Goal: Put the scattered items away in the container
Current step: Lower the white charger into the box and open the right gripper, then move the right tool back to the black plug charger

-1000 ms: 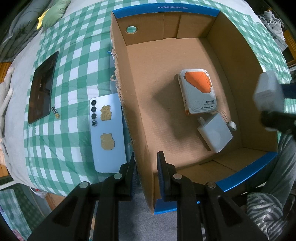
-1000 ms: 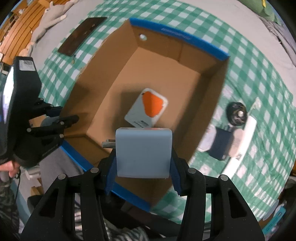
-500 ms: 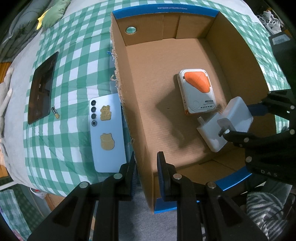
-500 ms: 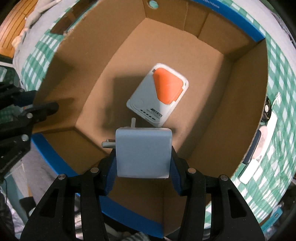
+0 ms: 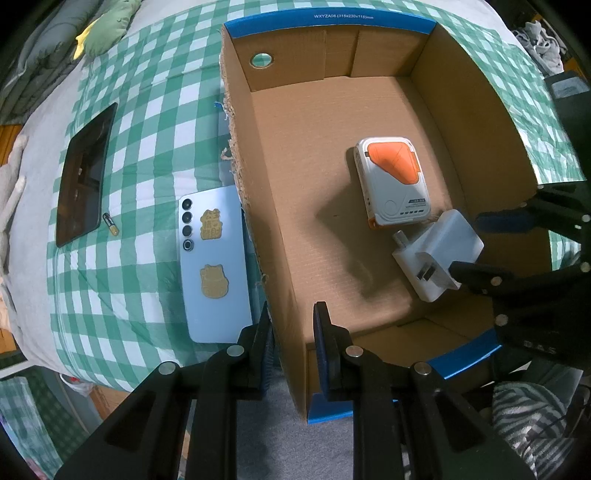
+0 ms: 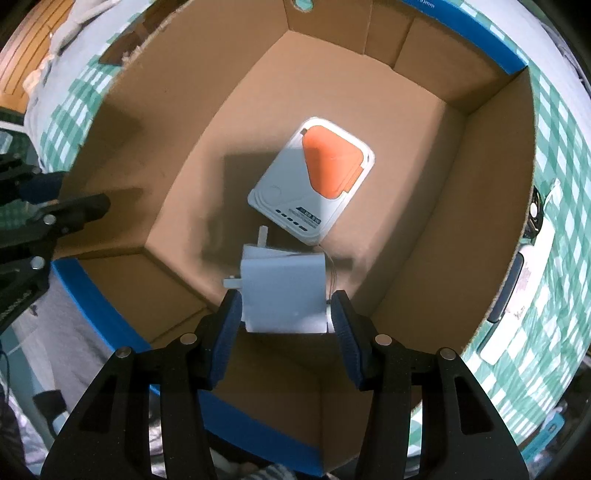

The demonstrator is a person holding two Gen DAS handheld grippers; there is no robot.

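White charger (image 6: 284,291) between parted tool (image 6: 285,321) fingers, inside box (image 6: 487,206).

The left wrist view looks steeply down from above the cardboard box's (image 5: 258,184) near left wall, taking in the bed (image 5: 140,155) beside it. The right wrist view looks down from close inside the box (image 6: 480,184), probably from its near right corner. Both share the box floor.

White print on the blue rim of the cardboard box (image 5: 332,18) reads "WXYZA08 (315x230x115)mm". The blue phone (image 5: 216,269) bears a gold sticker of Chinese characters, too small to read. Print on the orange-and-white device (image 5: 395,188) is illegible.
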